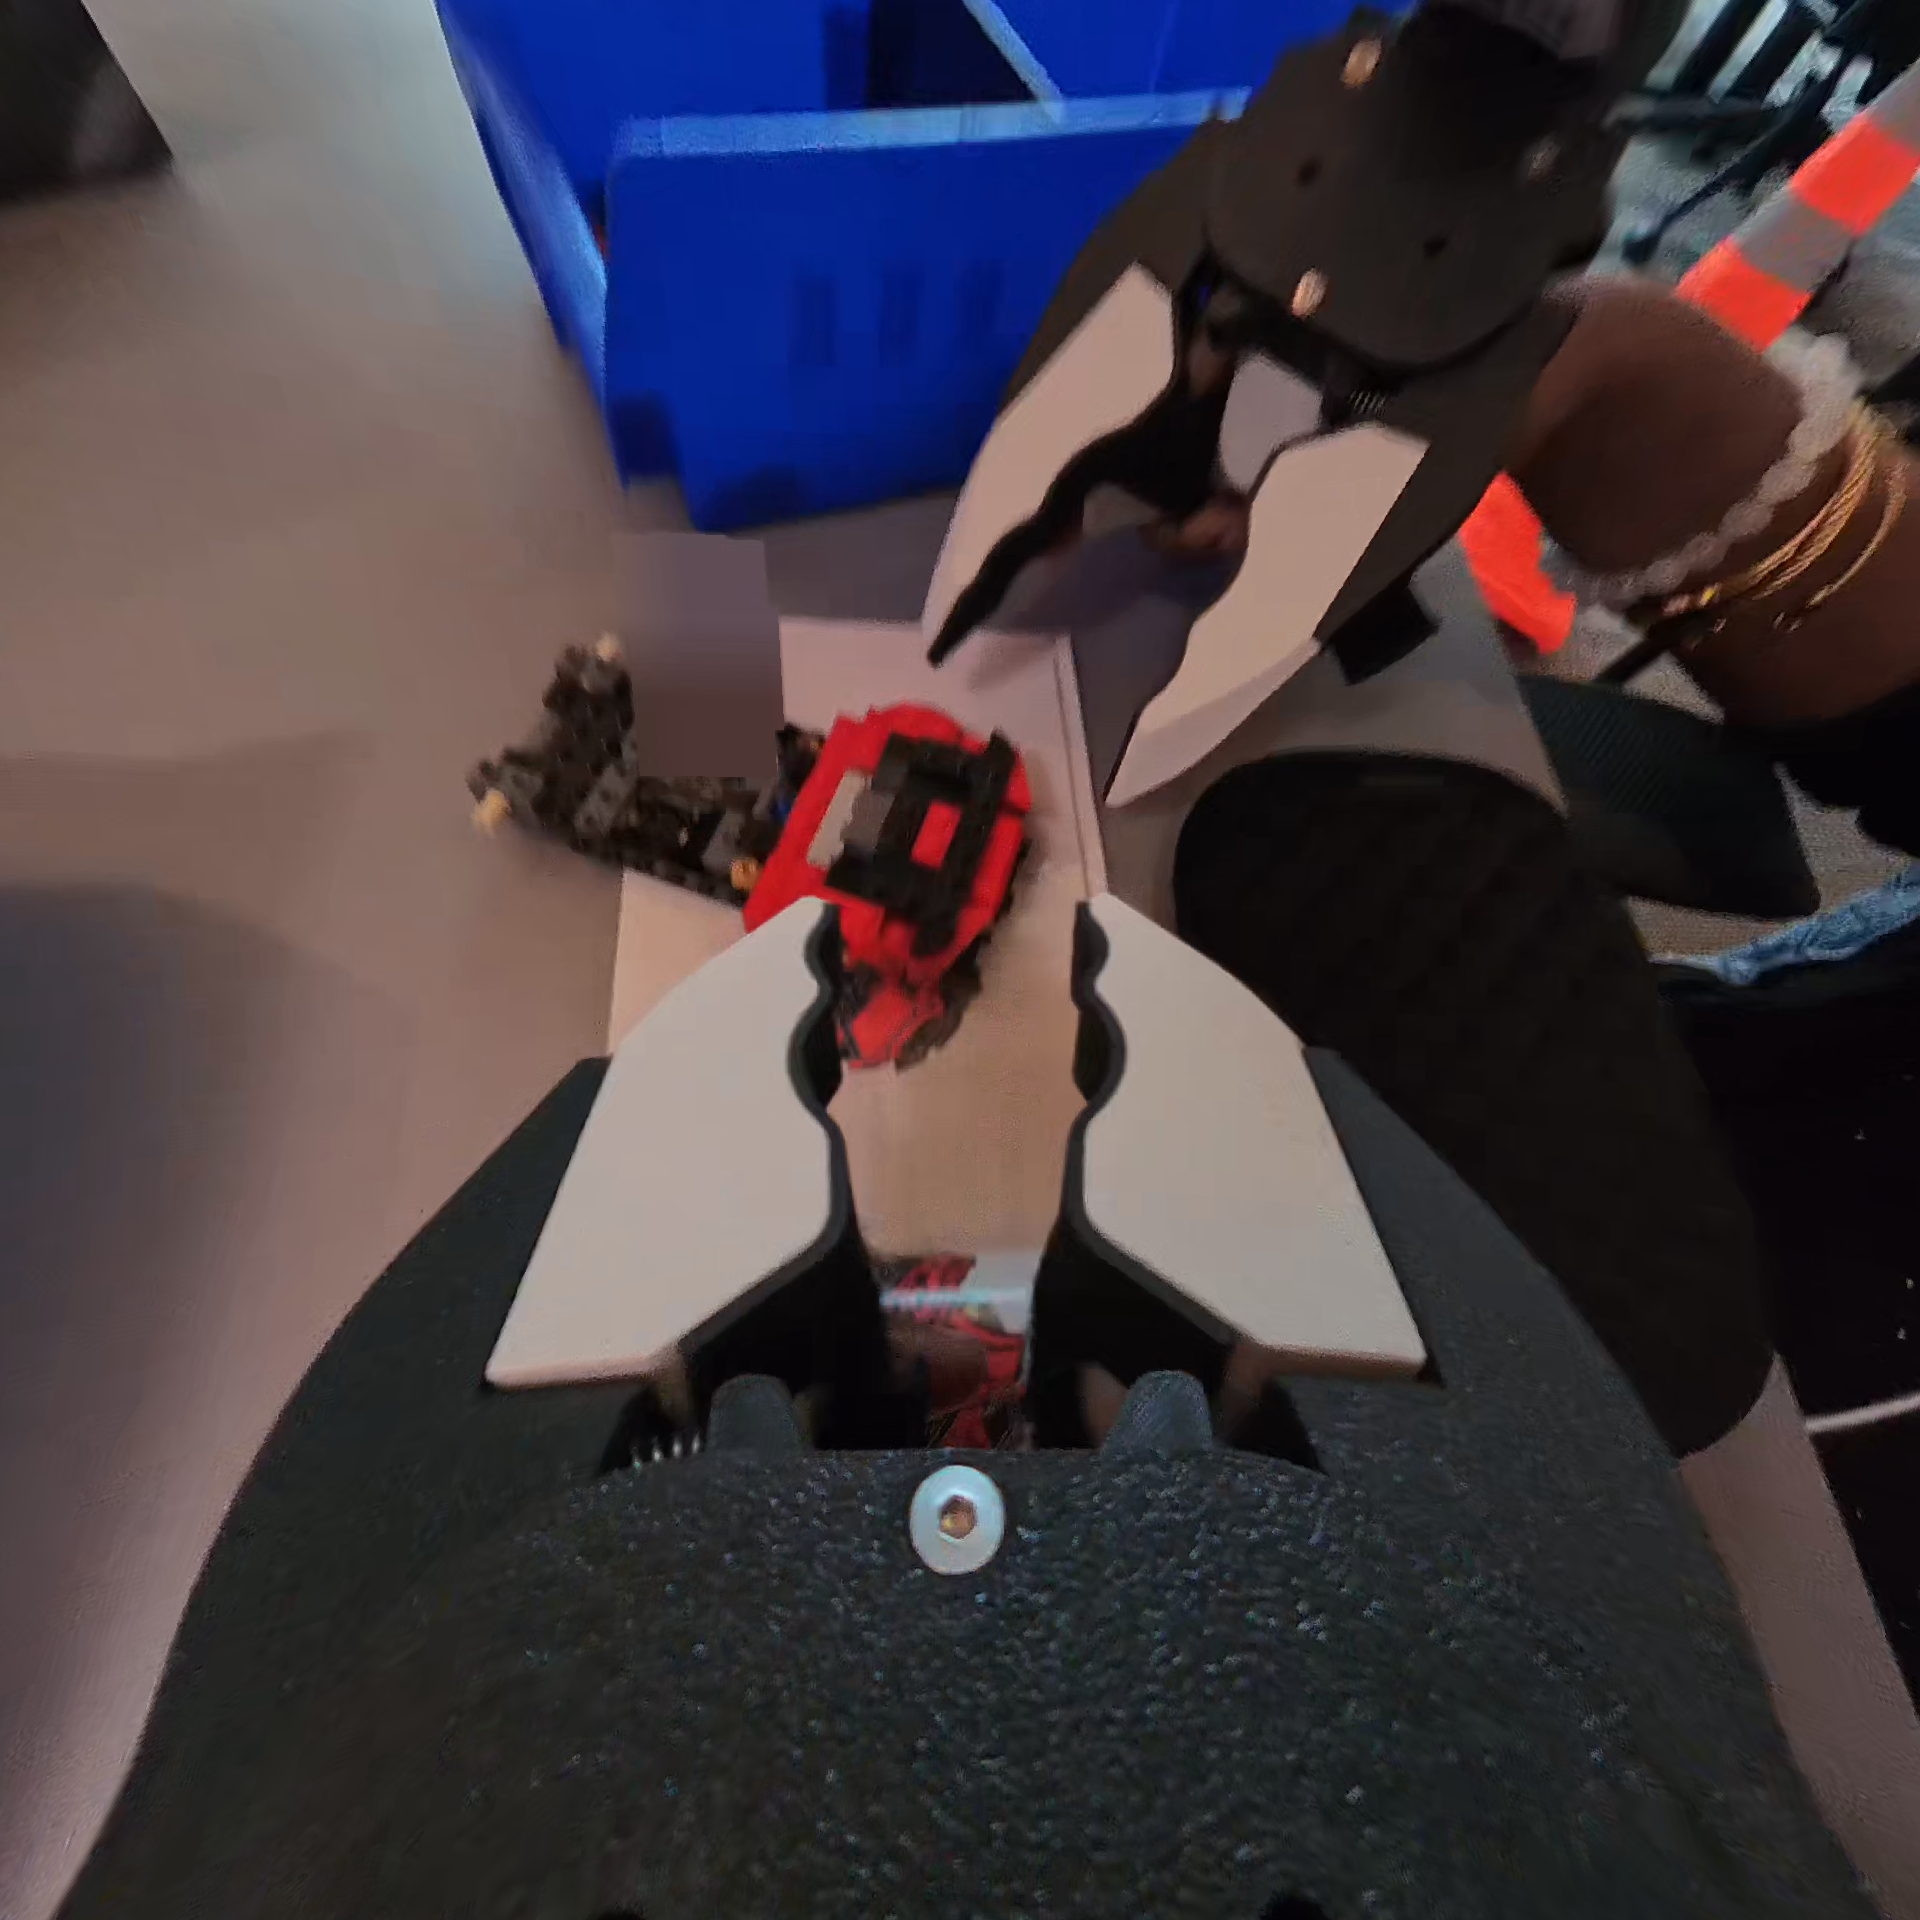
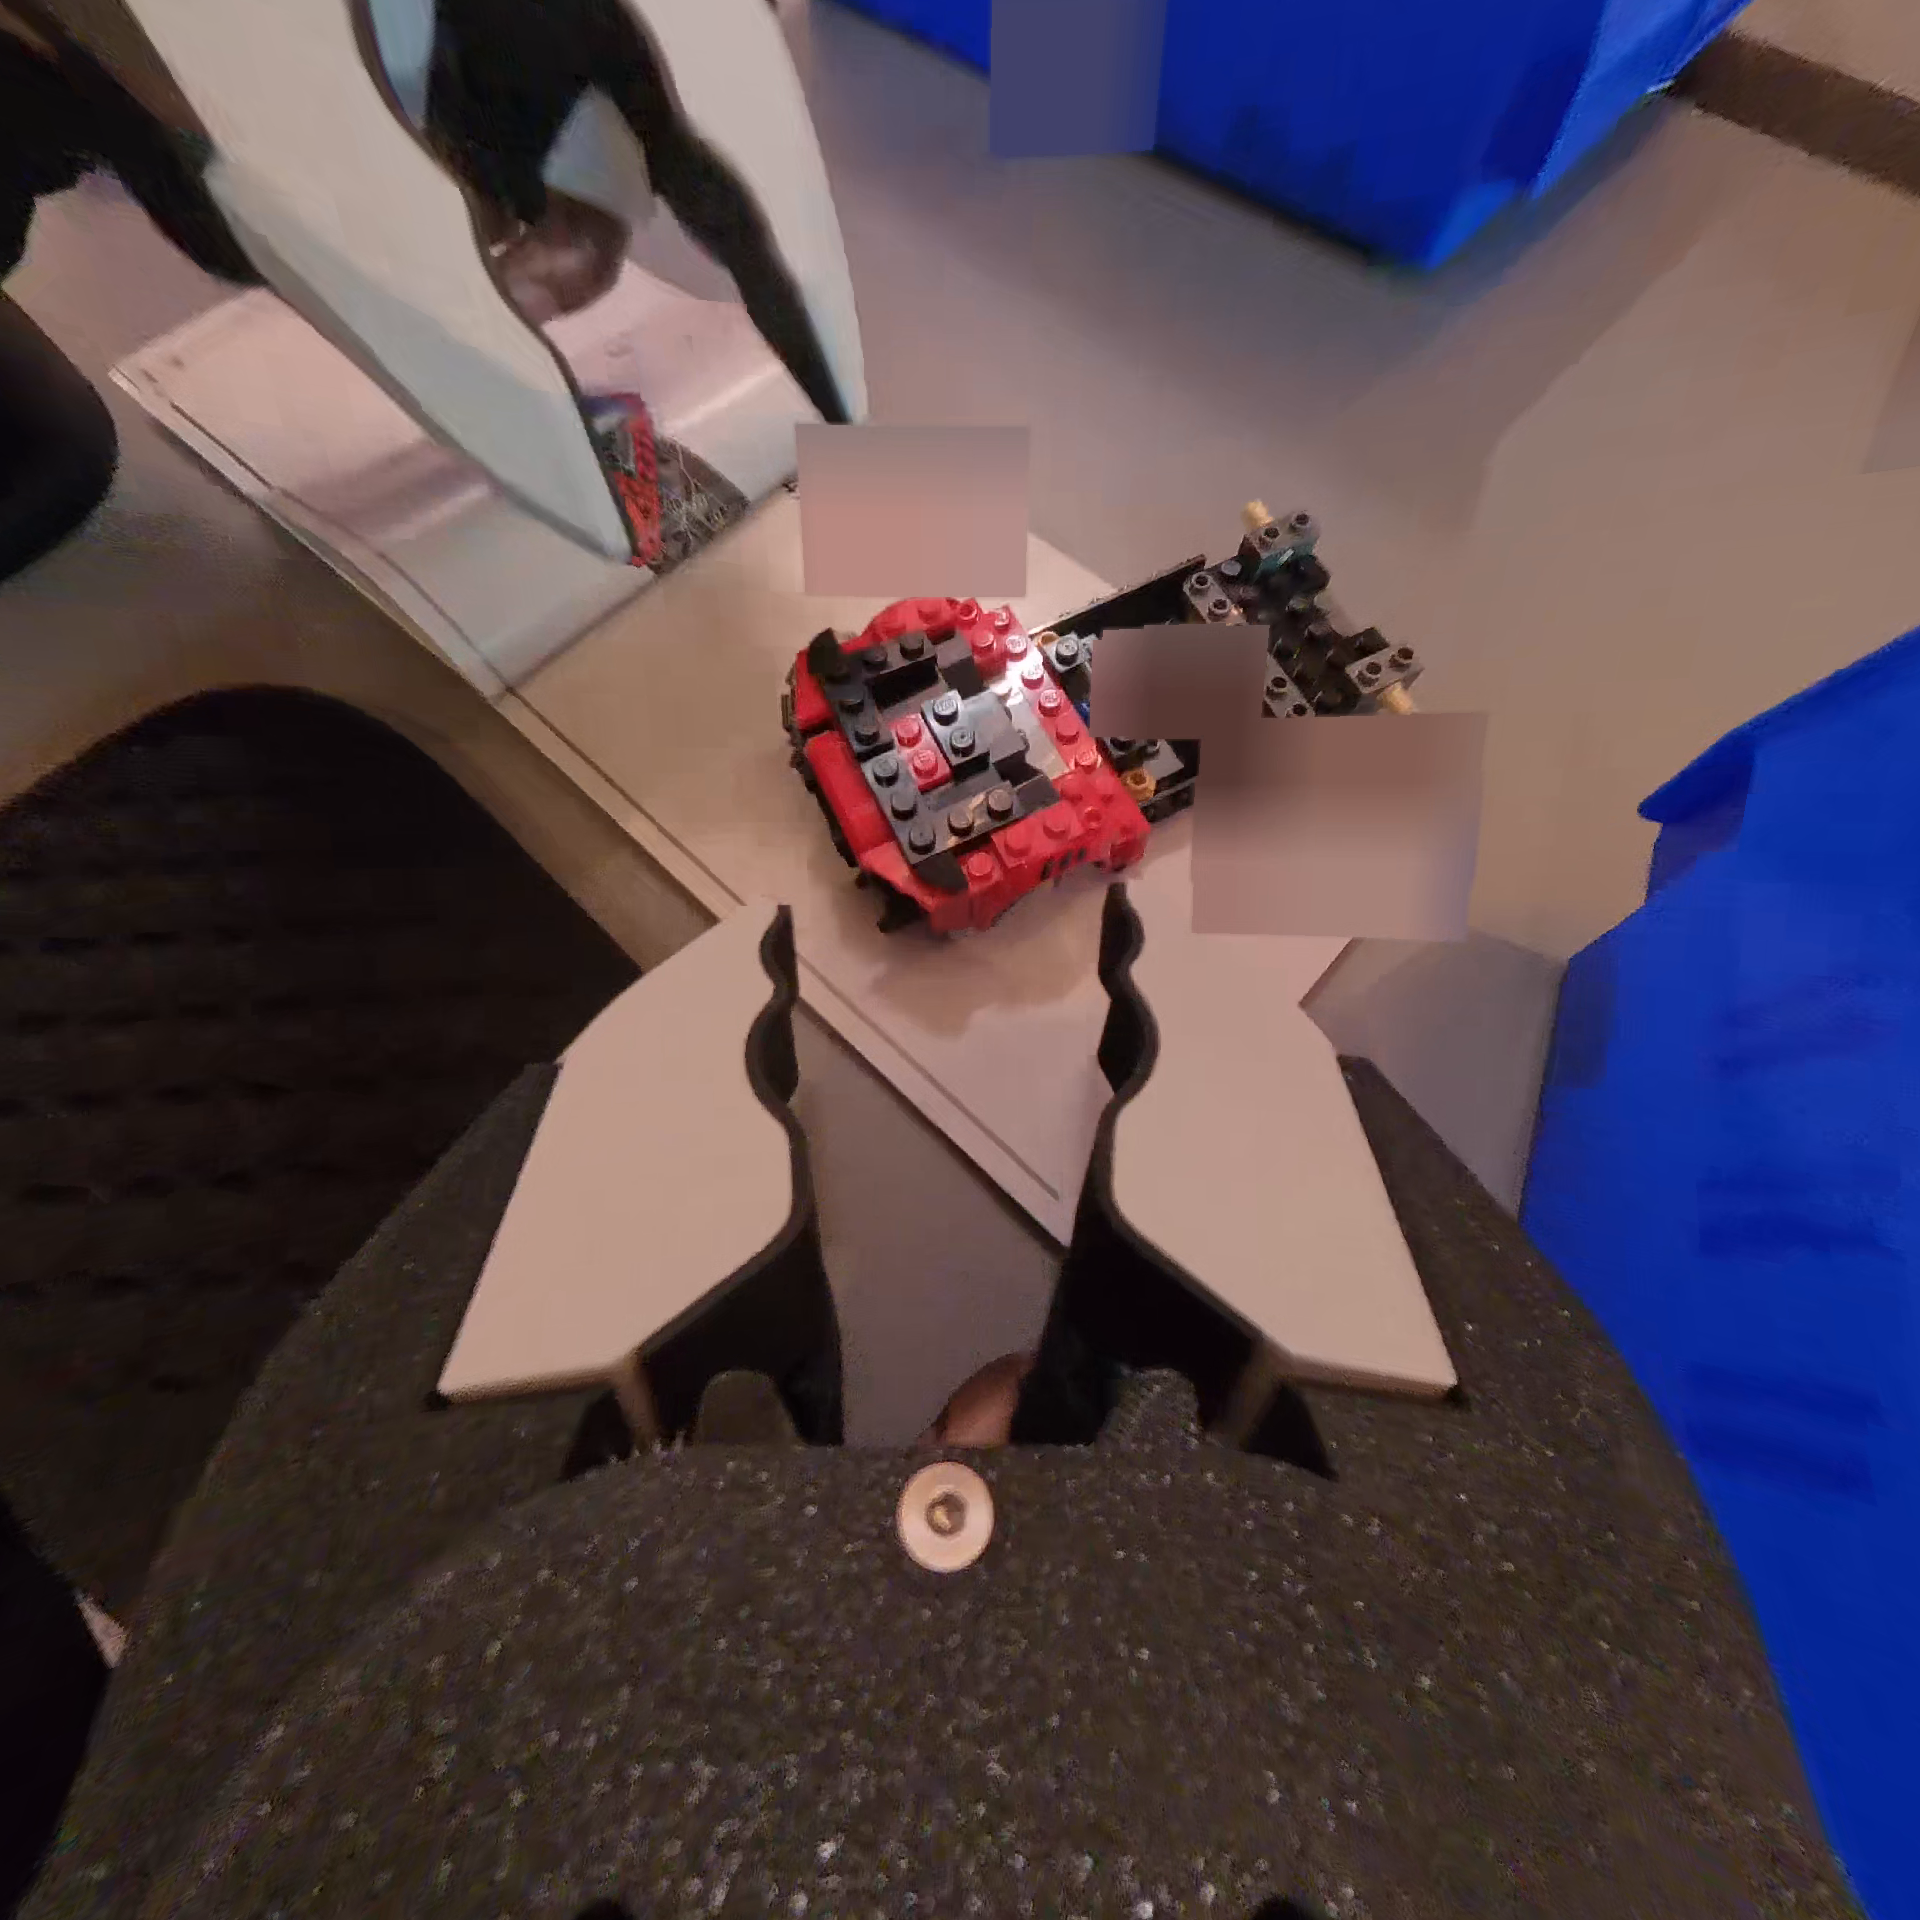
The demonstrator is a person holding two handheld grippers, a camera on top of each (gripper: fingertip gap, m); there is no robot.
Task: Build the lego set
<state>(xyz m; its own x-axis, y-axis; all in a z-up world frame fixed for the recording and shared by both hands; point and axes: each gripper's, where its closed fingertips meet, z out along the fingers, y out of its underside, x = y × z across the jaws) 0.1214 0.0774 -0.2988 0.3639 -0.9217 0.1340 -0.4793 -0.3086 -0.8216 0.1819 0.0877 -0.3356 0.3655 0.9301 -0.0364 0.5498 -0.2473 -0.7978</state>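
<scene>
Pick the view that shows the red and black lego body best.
The right wrist view: the red and black lego body is sharp there, its studs distinct and nothing covering it. The left wrist view shows it blurred, its near edge partly hidden behind the left gripper.

Red-and-black studded brick car body (image 2: pixel 956 769): red outer shell, black and grey plates at centre. Black brick chassis frame (image 2: pixel 1299 634): tan axle pins. Blue plastic bins (image 1: pixel 831 312). Pale grey surface (image 2: pixel 1247 343). Claw fingers (image 2: pixel 644 1174): light grey faces, black edges, speckled black base.

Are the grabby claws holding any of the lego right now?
No. Both the left gripper and right gripper are open and empty; the red and black lego model lies on the table, untouched.
</scene>
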